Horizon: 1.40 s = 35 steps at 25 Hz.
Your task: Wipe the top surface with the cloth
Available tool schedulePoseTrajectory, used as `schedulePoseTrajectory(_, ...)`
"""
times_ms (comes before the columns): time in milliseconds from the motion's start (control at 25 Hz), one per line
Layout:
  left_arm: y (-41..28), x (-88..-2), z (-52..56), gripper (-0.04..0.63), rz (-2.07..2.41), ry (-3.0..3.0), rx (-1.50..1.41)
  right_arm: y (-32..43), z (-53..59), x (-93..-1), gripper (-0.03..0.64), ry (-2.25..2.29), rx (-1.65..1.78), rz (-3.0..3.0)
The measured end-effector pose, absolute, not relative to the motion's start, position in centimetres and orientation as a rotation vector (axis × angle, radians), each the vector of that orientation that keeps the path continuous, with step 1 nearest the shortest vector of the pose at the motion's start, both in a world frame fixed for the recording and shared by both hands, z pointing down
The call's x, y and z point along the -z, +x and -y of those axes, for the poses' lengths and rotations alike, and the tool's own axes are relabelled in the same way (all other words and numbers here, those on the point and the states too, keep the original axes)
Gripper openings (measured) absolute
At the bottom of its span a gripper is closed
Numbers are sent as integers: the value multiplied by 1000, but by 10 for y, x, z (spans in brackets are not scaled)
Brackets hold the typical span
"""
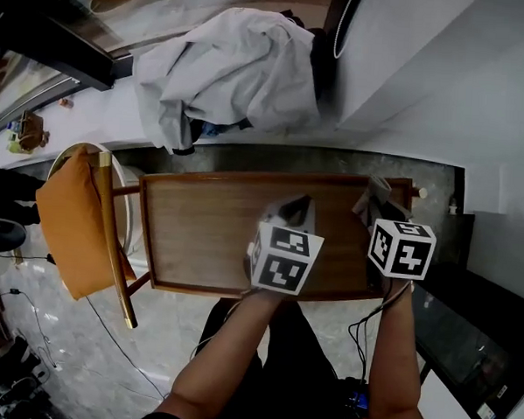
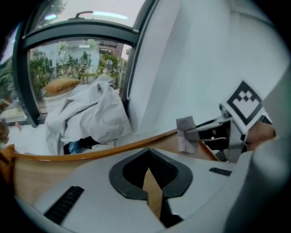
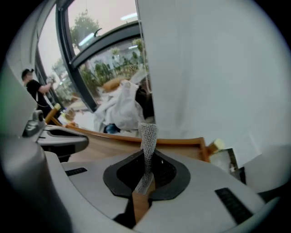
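Note:
The wooden table top [image 1: 204, 232] has a raised rim and lies below me in the head view. My right gripper [image 1: 374, 201] hovers over its far right corner, shut on a small grey cloth [image 1: 368, 197]. The cloth [image 3: 148, 139] stands up as a narrow strip from between the jaws in the right gripper view. From the left gripper view the cloth [image 2: 185, 133] hangs off the right gripper's tip. My left gripper [image 1: 297, 210] is over the top's right-middle, beside the right one. Its jaws [image 2: 149, 169] are shut with nothing in them; bare wood shows beneath.
A crumpled white sheet [image 1: 234, 71] lies on the sill behind the table. To the left stands a chair with an orange cushion [image 1: 73, 221]. A white wall [image 1: 427, 73] rises at the far right, a dark cabinet [image 1: 465, 346] sits at the near right. Cables [image 1: 106, 336] run on the floor.

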<state>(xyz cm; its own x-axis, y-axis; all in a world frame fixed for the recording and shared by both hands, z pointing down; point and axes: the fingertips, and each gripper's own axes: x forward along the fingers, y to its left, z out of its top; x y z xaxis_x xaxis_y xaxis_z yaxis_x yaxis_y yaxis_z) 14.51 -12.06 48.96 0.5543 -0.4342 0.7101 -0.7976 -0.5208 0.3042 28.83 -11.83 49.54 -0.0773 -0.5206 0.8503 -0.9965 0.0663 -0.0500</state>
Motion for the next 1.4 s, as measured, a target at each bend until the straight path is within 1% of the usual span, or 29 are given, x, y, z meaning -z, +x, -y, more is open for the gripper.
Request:
schedulePoseTrajectory(120,79,-481,120,11,1104,2100,-733,198,117,-484,37,1433,-931,1865)
schedulePoseTrajectory(320,-34,-472,120,11,1286,1989,-724,46,113,-494,37,1180,-955,2088)
schedulePoseTrajectory(440,-87,-473,117,11,1359,1924,-729,-23,110,-502,37,1097,-981,2151)
schedulePoseTrajectory(560,-123,-467,116,11,1416,1882,-725,-74,111,-506,37,1038,-1012,2183)
schedulePoseTrajectory(680,-147,-454,118,11,1461,1858,-717,-106,117,-510,37,989,-1014,2208)
schedulePoseTrajectory(920,-168,-401,121,11,1520,1940,-722,-144,123,-516,37,935,-1040,2236)
schedulePoseTrajectory(1200,-192,-389,121,11,1514,1946,-721,-195,115,-535,37,841,-1054,2243)
schedulePoseTrajectory(1400,-207,-393,117,11,1499,1928,-739,-214,106,-551,37,812,-1066,2177)
